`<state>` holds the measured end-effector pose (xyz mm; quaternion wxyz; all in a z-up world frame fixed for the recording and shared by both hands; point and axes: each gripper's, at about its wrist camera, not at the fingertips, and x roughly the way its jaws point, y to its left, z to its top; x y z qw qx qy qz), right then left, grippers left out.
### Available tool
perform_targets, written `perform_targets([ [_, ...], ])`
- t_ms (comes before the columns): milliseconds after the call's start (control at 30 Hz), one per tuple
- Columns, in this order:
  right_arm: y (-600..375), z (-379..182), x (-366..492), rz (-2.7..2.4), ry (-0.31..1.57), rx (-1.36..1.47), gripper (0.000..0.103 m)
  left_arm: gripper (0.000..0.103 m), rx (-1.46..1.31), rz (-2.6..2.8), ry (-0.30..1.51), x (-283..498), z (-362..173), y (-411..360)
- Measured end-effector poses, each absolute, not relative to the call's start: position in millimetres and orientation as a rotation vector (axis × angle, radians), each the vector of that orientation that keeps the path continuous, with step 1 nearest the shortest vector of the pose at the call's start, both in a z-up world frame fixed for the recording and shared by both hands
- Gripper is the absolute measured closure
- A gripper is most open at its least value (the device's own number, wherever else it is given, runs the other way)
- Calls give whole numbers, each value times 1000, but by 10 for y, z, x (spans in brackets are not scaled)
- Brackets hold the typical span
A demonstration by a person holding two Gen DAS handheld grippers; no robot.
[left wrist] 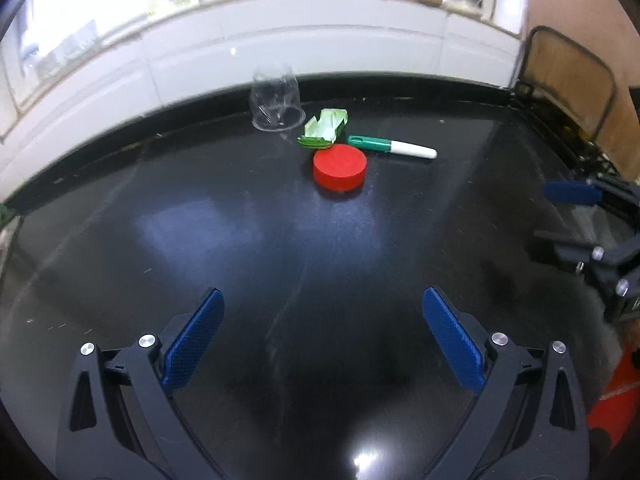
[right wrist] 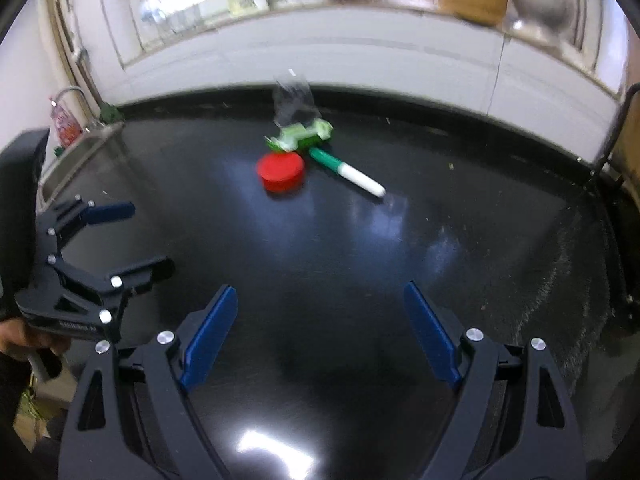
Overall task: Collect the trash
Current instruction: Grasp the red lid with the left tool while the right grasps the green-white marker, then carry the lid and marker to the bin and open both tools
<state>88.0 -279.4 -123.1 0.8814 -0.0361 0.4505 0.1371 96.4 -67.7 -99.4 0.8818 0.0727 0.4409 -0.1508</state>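
Note:
A red round lid [left wrist: 340,172] lies on the black counter [left wrist: 240,240], with a crushed green carton [left wrist: 324,130], a green-and-white marker [left wrist: 392,147] and a clear plastic cup [left wrist: 276,104] just behind it. My left gripper [left wrist: 322,336] is open and empty, well short of them. My right gripper [right wrist: 318,332] is open and empty too. In the right wrist view the lid [right wrist: 280,172], carton [right wrist: 300,136], marker [right wrist: 348,172] and cup [right wrist: 294,100] sit far ahead. The left gripper [right wrist: 136,236] shows at the left there, the right gripper [left wrist: 560,216] at the right edge of the left wrist view.
A white tiled wall [left wrist: 280,52] backs the counter, with bottles and jars on a sill above. A sink with a tap [right wrist: 76,120] lies at the far left. A dark-framed board [left wrist: 568,80] stands at the counter's right end. Something orange [left wrist: 616,400] is at the lower right.

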Motion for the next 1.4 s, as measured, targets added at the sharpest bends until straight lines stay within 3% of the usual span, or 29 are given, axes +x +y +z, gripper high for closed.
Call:
perform_targets([
  [367,-2815,-1600,1887,355,978,-196,21,7,166,-279,970,1969,-1348,-1036],
  [567,-2695,-1569,2292,435,937,-229,33,10,154,-259,946,2322,-1349,-1069],
  [667,-2653,-1567,2370,477,918,-244,44,23,172,-289,925,2362,-1329,-1059],
  [733,-2624,-1559,2379,499,904,-248,53,38,183,-312,916,2342,-1302,-1069],
  [800,-2579,-1553,2356,527,894,-252,75,54,192,-326,911,2319,-1279,-1069],
  [867,-2529,-1551,2333,524,894,-259,89,54,195,-336,915,2300,-1274,-1057],
  [1133,-2419,-1426,2048,457,878,-251,89,55,172,-347,924,2028,-1187,-969],
  [1400,-2304,-1074,1202,385,837,-239,89,55,179,-336,888,1297,-880,-823],
])
